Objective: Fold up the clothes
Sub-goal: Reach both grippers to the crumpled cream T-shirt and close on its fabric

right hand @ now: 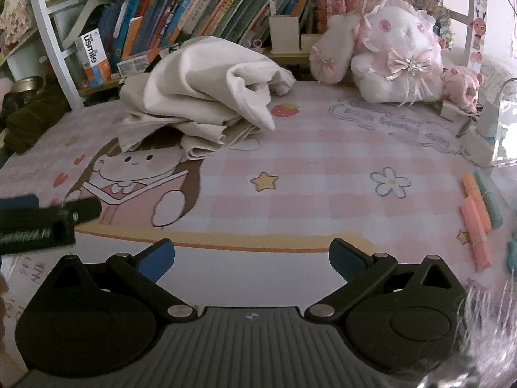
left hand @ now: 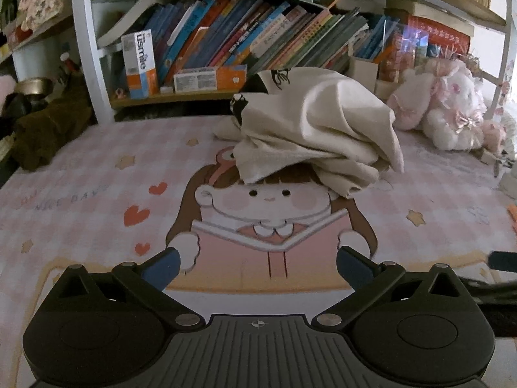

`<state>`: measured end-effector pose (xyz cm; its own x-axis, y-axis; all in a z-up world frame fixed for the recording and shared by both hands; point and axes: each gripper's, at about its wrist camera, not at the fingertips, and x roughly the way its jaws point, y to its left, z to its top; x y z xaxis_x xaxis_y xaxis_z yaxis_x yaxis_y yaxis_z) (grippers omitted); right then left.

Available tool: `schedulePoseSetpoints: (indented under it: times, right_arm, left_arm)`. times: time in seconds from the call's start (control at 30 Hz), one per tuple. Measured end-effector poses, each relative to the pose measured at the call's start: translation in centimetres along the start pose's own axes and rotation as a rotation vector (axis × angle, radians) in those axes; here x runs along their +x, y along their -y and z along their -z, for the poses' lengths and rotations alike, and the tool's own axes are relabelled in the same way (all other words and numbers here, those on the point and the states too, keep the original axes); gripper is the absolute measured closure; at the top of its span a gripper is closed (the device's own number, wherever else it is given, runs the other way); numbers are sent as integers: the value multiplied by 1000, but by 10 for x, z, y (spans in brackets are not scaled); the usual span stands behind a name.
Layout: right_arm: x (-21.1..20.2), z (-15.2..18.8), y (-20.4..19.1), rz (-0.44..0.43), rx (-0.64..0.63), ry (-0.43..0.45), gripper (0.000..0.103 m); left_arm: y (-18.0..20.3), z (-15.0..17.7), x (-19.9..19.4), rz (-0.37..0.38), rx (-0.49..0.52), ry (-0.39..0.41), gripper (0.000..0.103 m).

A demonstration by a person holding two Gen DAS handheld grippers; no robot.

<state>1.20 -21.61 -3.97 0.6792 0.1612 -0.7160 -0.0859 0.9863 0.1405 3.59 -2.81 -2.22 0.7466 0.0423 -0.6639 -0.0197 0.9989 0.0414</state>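
Toward the far edge of the pink checked cartoon-print mat [left hand: 97, 174], just short of the white-framed bookshelf of leaning picture books [left hand: 226, 42], a cream cotton garment with black printed marks [left hand: 316, 129] sits heaped in a rumpled, unfolded mound. It lies dead ahead of the left gripper [left hand: 258, 266] and ahead-left of the right gripper [right hand: 252, 258], so the left looks nearer; no clear long axis shows. Both grippers hover by the near edge, jaws spread wide, holding nothing.

Crumpled garment [left hand: 310, 129] on mat [left hand: 97, 194] centre-back, bookshelf [left hand: 226, 42] behind, plush toy [left hand: 452, 113] to its right, markers [right hand: 481, 213] far right.
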Motion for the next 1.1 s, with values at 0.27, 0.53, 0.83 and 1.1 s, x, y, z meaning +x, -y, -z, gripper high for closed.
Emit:
schedulePoseSetpoints:
  times: [0.27,0.53,0.83,1.1]
  right_arm:
    - [-8,2,30,46,18,15,0]
    - [-11,4,41,54,31,16,0]
    - [-15,2,41,58,-18,19,0]
    - [-20,1,31,51,-93,5,0]
  left_arm:
    - [19,-28,30,-33,72,64,0]
    - [32,-55,60,-33,123,103,0]
    - [29,-79,97,10,131,104,0]
    - [24,-93,100,140,97,93,95]
